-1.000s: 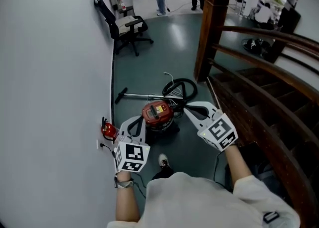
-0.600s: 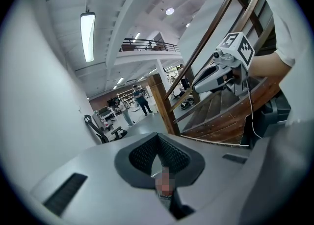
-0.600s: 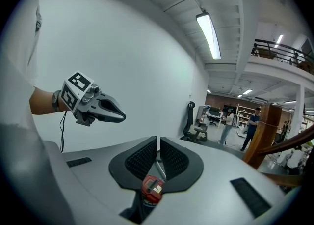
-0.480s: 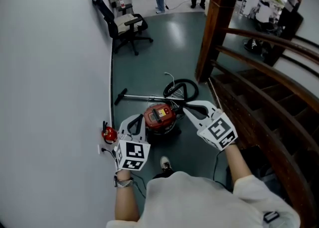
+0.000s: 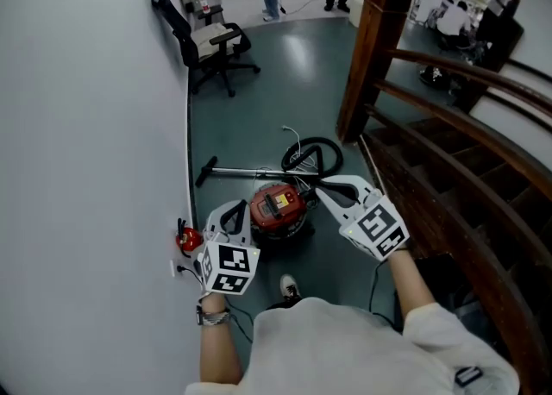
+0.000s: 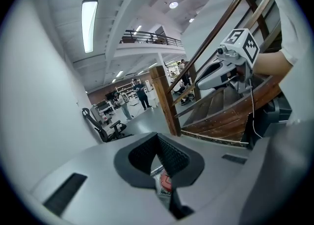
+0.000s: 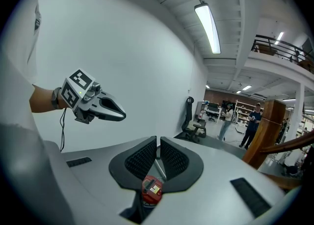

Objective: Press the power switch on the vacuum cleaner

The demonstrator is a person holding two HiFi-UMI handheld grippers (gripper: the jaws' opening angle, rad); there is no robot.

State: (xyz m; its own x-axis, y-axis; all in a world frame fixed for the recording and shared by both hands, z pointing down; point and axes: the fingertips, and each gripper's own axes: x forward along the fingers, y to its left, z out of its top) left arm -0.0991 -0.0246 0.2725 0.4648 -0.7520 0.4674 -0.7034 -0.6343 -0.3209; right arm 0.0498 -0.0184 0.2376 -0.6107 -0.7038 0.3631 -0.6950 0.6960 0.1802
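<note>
A wooden staircase (image 5: 448,178) borders the grey-green floor (image 5: 259,109), where the red vacuum cleaner (image 5: 278,205) sits near the wall. The left gripper (image 5: 233,212) and right gripper (image 5: 323,186) flank it from above, each with jaws pressed together on nothing.

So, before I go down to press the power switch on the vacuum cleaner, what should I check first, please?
1. Vacuum cleaner in view, standing on the floor: ok.
2. Right gripper shut, nothing between its jaws: ok.
3. Left gripper shut and empty: ok.
4. Power switch picked out on its top: cannot tell, too small.
5. A gripper near enough to press: not ok, both are far above it.
</note>
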